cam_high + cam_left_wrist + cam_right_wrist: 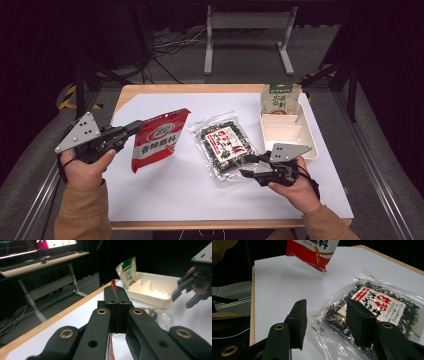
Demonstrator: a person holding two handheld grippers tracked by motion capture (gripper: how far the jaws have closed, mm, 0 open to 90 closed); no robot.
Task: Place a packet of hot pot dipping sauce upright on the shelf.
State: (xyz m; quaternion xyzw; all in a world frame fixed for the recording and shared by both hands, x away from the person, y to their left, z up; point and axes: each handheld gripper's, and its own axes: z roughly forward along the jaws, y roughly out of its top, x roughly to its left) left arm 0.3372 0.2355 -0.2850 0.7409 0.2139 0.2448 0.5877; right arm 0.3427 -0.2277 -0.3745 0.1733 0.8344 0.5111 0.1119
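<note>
Left tongs (136, 127) clamped tight on the top edge of the red pouch (159, 138); the left gripper view shows the jaws pressed together with a red sliver of the pouch (114, 286) pinched at the tips. Pouch hangs off the left tongs, lifted clear of the white sheet (165, 190) on the table (150, 90); the right gripper view shows its lower corner (317, 255) in the air with a shadow beneath. Right tongs (246, 166) stand roughly halfway open, holding nothing, jaws straddling the near edge of the clear seaweed pack (225, 143); in the right gripper view one jaw sits over bare sheet, the other over the pack (384, 305), contact can't be judged. Seaweed pack lies flat mid-table, just right of the red pouch, between it and the white tray (310, 135). Tray sits at the right edge of the sheet, with dividers; a green-and-white pouch (280, 98) stands upright in its far compartment, also visible in the left gripper view (127, 271). Seaweed pack and the right tongs lie between the red pouch and the tray. Beyond the table: a white desk frame (247, 30) and loose cables (170, 42) on the floor.
</note>
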